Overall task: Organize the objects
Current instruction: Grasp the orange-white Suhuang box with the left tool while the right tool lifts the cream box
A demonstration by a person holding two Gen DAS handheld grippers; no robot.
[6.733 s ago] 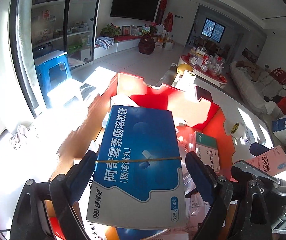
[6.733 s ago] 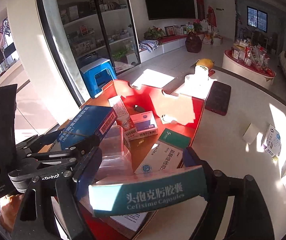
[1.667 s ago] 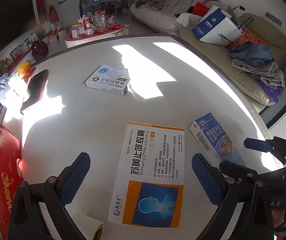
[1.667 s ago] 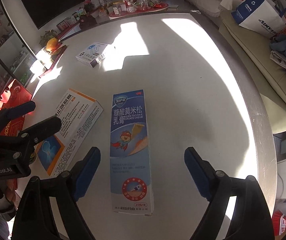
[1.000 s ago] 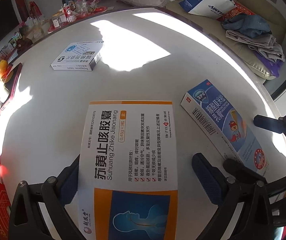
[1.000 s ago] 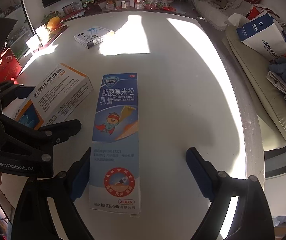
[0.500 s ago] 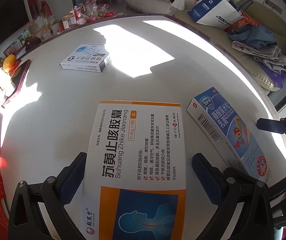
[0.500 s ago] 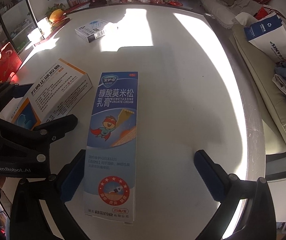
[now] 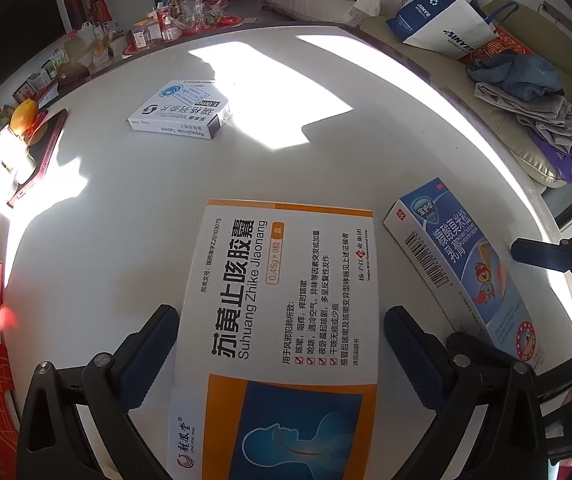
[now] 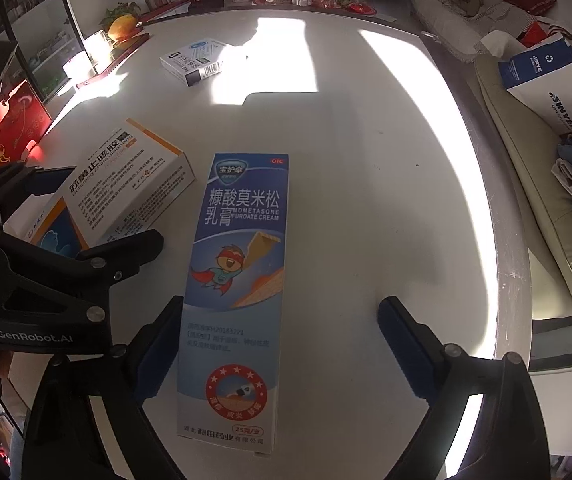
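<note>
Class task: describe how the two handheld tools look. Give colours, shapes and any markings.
Both tools are black plastic frames with silver rivets. Each has two angled fingers ending in dark blue textured pads. In the right wrist view, the left tool bears white "GenRobot.AI" lettering. No cables or sleeves show.

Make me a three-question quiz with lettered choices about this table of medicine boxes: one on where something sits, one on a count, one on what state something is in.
1. Where does the small white box lie?
A. Far across the table, partly sunlit
B. Inside the red carton
C. On the sofa

2. How many medicine boxes lie on the table?
A. One
B. Three
C. Six

3. How does the blue cream box sit in the right gripper?
A. Squeezed by both pads
B. Lifted in the air
C. Flat on the table, right pad apart from it

Answers: 1 A, it lies beyond the orange-and-white box. 2 B, white, orange-and-white, blue. 3 C, bare table shows beside it while the jaws are closing.
</note>
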